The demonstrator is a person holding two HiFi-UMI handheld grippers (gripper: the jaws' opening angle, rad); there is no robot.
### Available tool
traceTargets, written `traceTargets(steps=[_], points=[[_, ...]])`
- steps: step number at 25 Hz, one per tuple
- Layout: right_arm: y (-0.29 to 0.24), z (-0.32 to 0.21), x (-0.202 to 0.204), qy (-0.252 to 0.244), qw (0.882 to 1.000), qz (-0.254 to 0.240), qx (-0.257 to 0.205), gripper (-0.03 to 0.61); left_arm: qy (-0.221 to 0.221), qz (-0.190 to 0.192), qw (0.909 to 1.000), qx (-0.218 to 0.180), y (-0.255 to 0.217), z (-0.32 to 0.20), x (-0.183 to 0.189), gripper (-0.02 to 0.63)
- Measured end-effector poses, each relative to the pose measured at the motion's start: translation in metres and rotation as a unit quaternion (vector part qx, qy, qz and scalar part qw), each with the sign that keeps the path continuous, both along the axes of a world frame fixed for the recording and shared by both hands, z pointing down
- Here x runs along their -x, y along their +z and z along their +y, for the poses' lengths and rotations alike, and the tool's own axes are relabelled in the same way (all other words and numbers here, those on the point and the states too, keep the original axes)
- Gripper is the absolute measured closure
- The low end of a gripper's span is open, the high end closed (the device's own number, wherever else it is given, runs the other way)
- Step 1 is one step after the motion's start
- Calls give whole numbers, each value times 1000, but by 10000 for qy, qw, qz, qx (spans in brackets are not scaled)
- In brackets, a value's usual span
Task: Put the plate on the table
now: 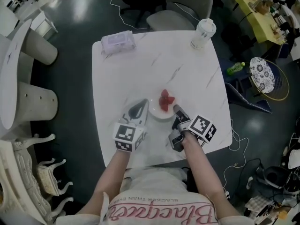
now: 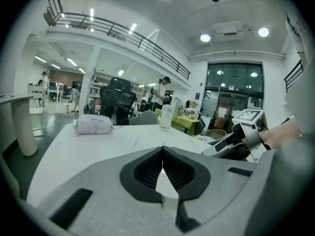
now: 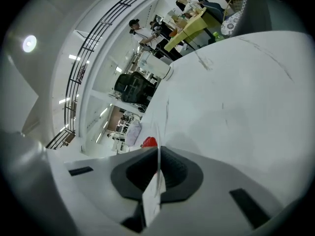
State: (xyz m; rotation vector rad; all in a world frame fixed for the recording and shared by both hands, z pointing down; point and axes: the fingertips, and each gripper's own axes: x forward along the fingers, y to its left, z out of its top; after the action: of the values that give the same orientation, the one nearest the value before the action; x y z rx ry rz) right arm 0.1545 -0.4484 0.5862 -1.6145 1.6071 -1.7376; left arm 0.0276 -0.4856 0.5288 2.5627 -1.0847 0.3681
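A small white plate (image 1: 156, 113) with red strawberries (image 1: 165, 100) is near the front of the white marble table (image 1: 154, 64). I cannot tell whether it rests on the top or hangs just above it. My left gripper (image 1: 144, 106) is at its left rim, my right gripper (image 1: 176, 108) at its right rim. In the right gripper view the jaws (image 3: 158, 149) are shut on the thin plate edge (image 3: 155, 183), with a strawberry (image 3: 149, 142) just beyond. In the left gripper view the jaws (image 2: 163, 151) are closed with a white wedge (image 2: 166, 183) between the pads, seemingly the plate's rim.
A wrapped tissue pack (image 1: 118, 42) (image 2: 93, 125) lies at the far left corner, and a lidded cup (image 1: 203, 33) (image 2: 166, 117) stands at the far right corner. A grey chair (image 1: 180, 8) is behind the table. Cables and a bottle (image 1: 236, 68) lie on the floor to the right.
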Motion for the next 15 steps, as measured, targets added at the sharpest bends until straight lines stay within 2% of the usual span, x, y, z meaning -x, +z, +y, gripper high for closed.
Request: traceTargets(steps=[4, 8, 12, 15], points=[[14, -4, 1, 10, 9998, -59, 188, 568, 196, -326, 9987, 348, 38, -4, -8, 611], [27, -3, -3, -149, 9990, 159, 400, 568, 216, -348, 9982, 443, 47, -7, -9, 611], [35, -10, -12, -395, 9961, 680, 401, 566, 125, -354, 9981, 496, 48, -9, -7, 611], [37, -15, -17, -643, 9897, 1230, 341, 566, 50, -389, 9979, 514, 51, -7, -6, 611]])
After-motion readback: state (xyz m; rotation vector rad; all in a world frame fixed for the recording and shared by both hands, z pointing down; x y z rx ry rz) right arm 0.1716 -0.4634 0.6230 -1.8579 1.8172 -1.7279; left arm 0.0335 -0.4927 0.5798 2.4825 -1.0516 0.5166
